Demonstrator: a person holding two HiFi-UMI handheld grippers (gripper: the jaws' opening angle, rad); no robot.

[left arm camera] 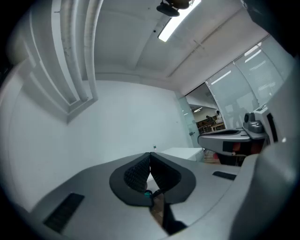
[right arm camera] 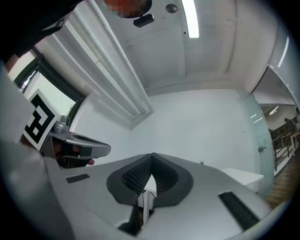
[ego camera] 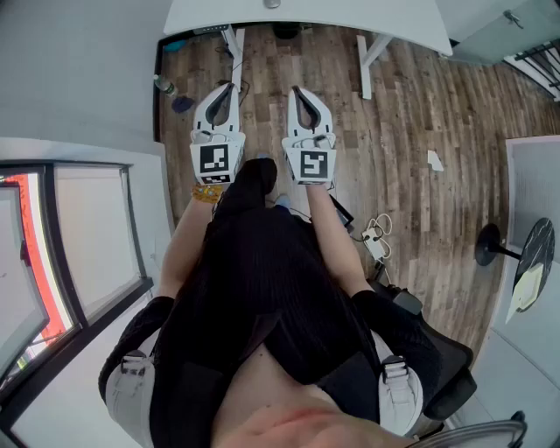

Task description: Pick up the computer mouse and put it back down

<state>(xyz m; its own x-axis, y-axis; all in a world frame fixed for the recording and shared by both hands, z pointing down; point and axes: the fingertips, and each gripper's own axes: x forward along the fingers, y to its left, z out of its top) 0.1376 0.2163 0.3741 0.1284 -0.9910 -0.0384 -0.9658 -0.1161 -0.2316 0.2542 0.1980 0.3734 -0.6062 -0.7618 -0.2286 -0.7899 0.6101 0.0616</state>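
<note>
1. Over my lap in the head view, left claw [ego camera: 223, 89] and right claw [ego camera: 299, 91] hang side by side, aimed at the white desk [ego camera: 306, 13]. Looks like a ready pose to me. No mouse in sight.
2. Left gripper view: left claw pinched shut, nothing between the pads [left arm camera: 136, 174], just bare wall [left arm camera: 117, 117] ahead.
3. Right gripper view: same deal, shut and empty. I'm guessing the mouse is on the desk top, which I can't see.
</note>
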